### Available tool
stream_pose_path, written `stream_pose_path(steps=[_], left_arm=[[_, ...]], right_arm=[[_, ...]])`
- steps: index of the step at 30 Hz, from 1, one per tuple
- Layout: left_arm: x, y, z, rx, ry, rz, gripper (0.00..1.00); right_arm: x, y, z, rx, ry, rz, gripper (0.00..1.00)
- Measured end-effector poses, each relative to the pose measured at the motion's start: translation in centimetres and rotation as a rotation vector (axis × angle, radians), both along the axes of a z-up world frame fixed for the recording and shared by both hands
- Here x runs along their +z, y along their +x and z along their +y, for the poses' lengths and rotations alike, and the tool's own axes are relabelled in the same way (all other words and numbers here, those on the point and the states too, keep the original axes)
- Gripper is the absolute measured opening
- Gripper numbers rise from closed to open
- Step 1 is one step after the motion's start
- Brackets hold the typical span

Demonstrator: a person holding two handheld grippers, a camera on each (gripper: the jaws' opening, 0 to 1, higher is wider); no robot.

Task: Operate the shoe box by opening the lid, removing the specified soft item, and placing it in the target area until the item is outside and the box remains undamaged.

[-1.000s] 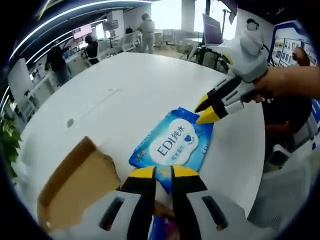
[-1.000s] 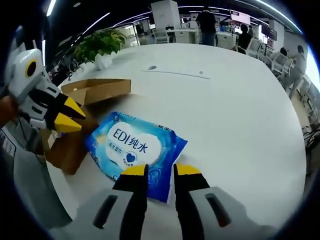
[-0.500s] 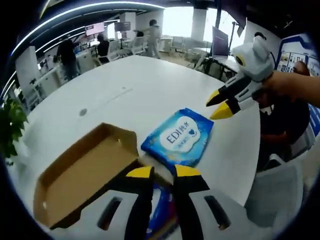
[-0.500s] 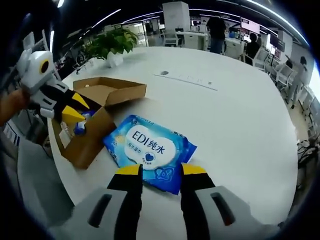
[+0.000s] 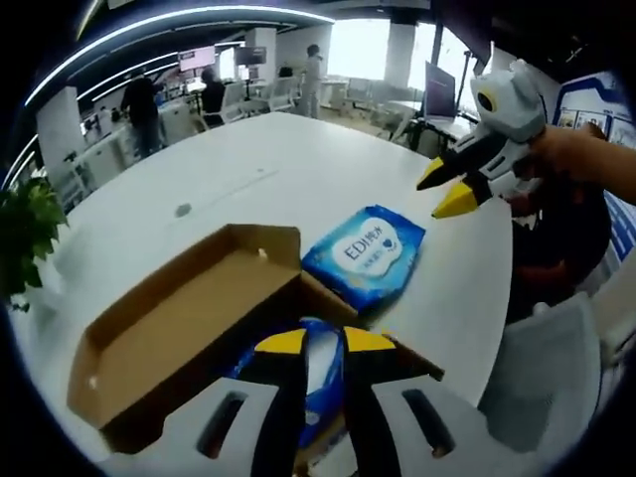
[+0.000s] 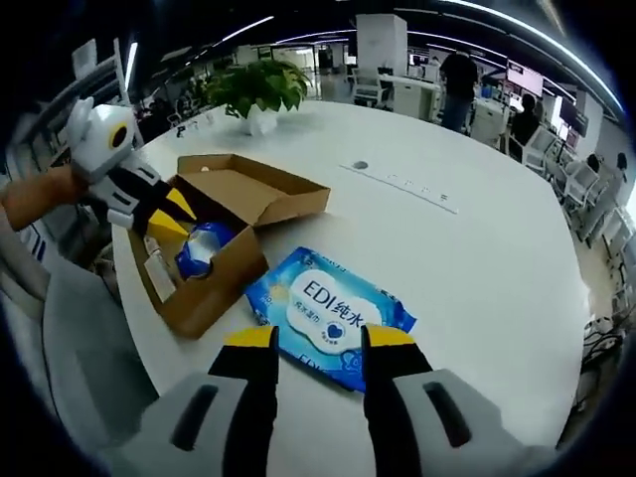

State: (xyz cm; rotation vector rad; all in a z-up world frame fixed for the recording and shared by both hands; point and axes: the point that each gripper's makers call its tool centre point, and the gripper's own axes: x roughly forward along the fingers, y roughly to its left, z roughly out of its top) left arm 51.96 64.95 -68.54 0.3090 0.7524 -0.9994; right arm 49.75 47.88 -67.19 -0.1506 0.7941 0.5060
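Wipes pack (image 6: 331, 315) beyond right gripper (image 6: 320, 337)

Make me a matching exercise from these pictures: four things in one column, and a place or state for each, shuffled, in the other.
Things:
1. wipes pack
2. shoe box
3. potted plant
4. left gripper

Places or states:
A. at the table's far edge
B. lid swung open
C. flat on the white table, outside the box
D. jaw tips at the open box

Pairs: 1-C, 2-B, 3-A, 4-D
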Motion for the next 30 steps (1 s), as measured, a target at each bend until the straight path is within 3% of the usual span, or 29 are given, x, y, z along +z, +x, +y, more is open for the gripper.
stream_pose_path(steps=[13, 20, 30], left_arm=[[-2.1, -0.9, 3.8, -0.052, 0.067, 0.021, 0.2], [-3.1, -1.2, 5.3, -0.098, 0.098, 0.027, 0.22], [-3.6, -0.8, 5.6, -0.242, 0.11, -0.032, 0.22]], right_arm=[[1.5, 0.7, 5.6, 0.148, -0.002, -0.042, 0.32], [1.1, 1.1, 8.9, 0.25, -0.015, -0.05, 0.32], [0.0, 2.0, 12.6, 0.377, -0.064, -0.074, 0.29]])
